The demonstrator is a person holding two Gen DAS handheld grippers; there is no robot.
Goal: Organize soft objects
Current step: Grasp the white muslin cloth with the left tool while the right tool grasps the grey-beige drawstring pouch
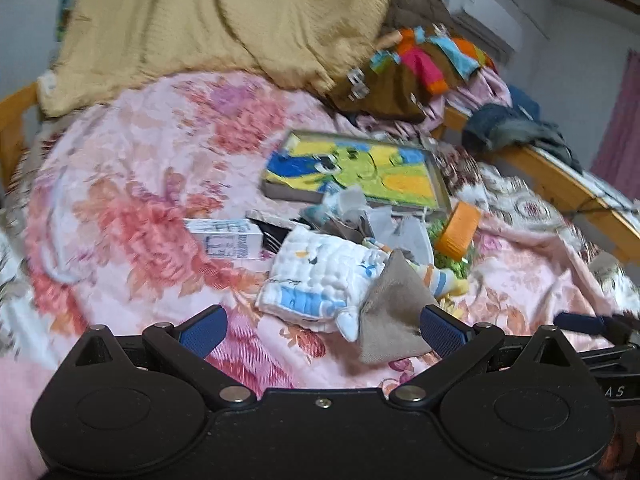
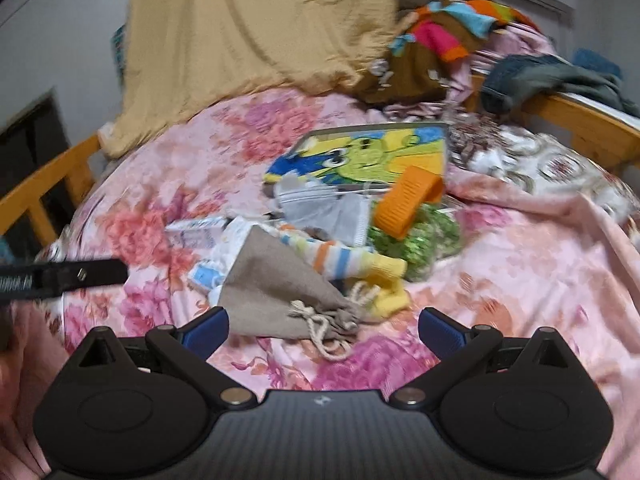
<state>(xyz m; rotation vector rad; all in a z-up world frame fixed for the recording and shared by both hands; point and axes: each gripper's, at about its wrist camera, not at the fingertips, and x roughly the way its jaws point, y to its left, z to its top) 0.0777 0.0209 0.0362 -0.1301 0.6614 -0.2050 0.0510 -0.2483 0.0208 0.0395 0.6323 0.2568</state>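
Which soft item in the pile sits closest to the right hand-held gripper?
The grey-brown drawstring pouch, its cord end lying just ahead of the open right hand-held gripper; the striped sock and white quilted cloth lie farther back.

Motion blur smears the print on the small white carton (image 1: 226,238), the grey drawstring pouch (image 2: 276,296) covers part of the quilted white cloth (image 1: 316,276), and the tan blanket (image 1: 208,20) runs off the top edge.

Both wrist views low, near, forward — sharing bed clutter (image 1: 328,240)
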